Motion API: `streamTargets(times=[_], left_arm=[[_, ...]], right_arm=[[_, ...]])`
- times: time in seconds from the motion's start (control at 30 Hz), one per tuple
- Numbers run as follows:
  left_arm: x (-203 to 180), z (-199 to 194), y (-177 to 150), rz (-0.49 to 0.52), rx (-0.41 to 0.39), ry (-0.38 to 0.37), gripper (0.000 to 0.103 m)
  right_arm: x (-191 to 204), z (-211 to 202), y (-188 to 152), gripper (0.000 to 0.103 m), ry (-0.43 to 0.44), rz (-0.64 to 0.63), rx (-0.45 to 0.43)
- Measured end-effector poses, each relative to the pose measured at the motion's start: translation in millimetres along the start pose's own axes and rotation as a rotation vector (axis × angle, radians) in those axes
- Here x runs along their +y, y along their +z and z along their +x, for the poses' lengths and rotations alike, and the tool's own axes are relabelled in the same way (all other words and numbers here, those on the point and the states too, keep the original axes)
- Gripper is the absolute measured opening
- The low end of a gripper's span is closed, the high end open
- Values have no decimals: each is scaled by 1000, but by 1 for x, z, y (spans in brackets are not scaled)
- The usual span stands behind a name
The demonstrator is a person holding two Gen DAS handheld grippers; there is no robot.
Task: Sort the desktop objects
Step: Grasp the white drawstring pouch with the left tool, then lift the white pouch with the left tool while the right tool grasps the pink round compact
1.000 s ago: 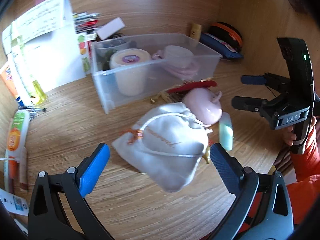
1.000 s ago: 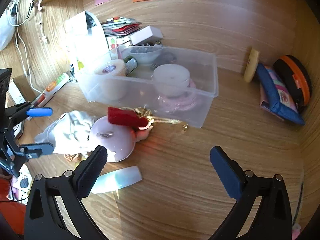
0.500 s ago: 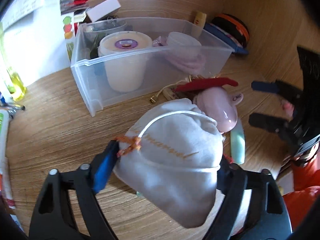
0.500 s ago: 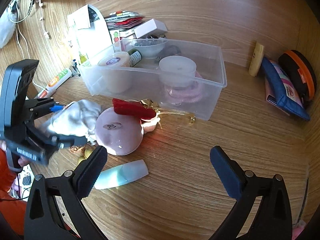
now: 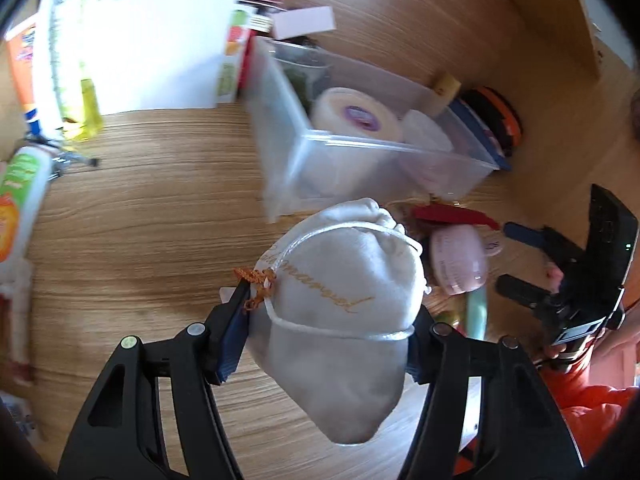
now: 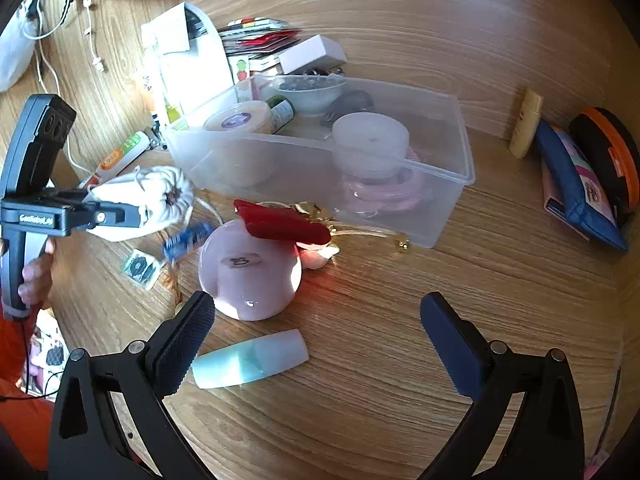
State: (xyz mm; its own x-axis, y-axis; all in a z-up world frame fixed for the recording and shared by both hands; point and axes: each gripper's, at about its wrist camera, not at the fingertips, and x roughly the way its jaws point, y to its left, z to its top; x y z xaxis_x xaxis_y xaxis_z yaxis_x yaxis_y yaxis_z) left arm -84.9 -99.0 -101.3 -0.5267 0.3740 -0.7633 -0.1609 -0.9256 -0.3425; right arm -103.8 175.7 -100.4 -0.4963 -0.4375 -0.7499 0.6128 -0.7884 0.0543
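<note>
A white drawstring pouch point(image 5: 340, 312) with gold lettering sits between the pads of my left gripper point(image 5: 326, 332), whose jaws are closing and press on both its sides. In the right wrist view the same pouch point(image 6: 148, 200) hangs in the left gripper point(image 6: 120, 216), just off the desk near the clear plastic bin point(image 6: 440, 184). My right gripper point(image 6: 316, 308) stands open over the desk with nothing between its fingers. A pink round case point(image 6: 250, 272) and a mint tube point(image 6: 248, 360) lie just ahead of it.
The bin holds a tape roll point(image 6: 240, 120), a white lidded jar point(image 6: 370, 136) and a bowl point(image 6: 308, 92). A red piece point(image 6: 280, 222) with a gold chain lies in front of it. A small square packet point(image 6: 140, 268) lies by the pouch. Pouches point(image 6: 576, 184) stand at the right wall.
The left gripper moved forward around the white pouch and its jaws closed onto it; the pouch came up off the desk, uncovering a small square packet. The right gripper stayed put.
</note>
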Motion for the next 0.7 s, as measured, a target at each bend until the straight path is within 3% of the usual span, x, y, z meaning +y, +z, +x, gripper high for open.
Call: streamTargets(times=[0.23, 0.4, 0.7], left_arm=[[-12, -11, -14, 143, -25, 139, 67], [-14, -8, -22, 204, -5, 176, 73], [-24, 15, -6, 257, 6, 195, 89]], right_arm=[[4, 3, 2, 102, 5, -11, 7], [8, 6, 3, 102, 21, -12, 10], [24, 19, 9, 101, 50, -47, 32]])
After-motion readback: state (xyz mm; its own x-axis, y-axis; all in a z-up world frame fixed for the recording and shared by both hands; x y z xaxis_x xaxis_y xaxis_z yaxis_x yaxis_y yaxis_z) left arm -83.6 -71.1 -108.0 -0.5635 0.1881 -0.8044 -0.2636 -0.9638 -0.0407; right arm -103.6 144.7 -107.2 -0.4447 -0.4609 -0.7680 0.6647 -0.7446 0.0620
